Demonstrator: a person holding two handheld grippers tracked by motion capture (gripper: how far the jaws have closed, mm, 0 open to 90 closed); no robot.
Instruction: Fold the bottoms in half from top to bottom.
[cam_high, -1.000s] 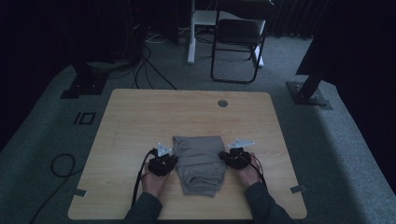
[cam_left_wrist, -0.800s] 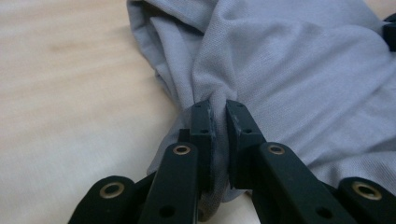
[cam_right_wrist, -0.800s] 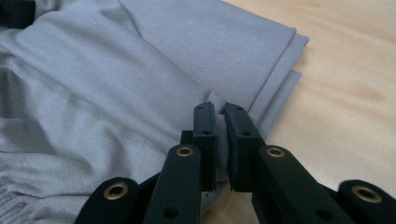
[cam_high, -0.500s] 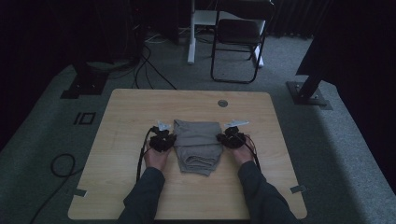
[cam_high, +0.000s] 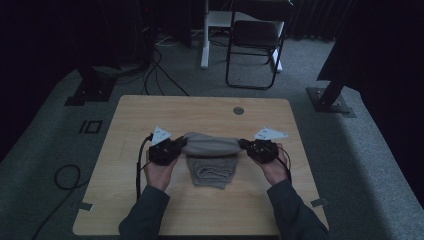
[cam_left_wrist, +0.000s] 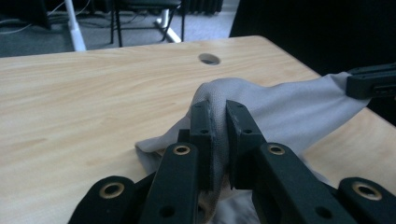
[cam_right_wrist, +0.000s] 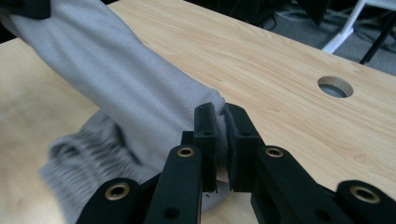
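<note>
The left gripper (cam_high: 172, 148) has its fingers (cam_left_wrist: 202, 135) clamped on one corner of the grey garment (cam_high: 210, 145), lifted off the bench (cam_high: 210, 107). Its near part (the ribbed waistband end) lies on the wood. The right gripper (cam_high: 252, 148) pinches the opposite corner tight. The fold looks half done; laying the raised edge over remains.

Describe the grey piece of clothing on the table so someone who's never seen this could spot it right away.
On the light wooden table, look between the person's two hands near the front edge. The grey garment stretches there, pinched by the left gripper and right gripper; it is the table's sole soft thing, with a ribbed waistband.
</note>
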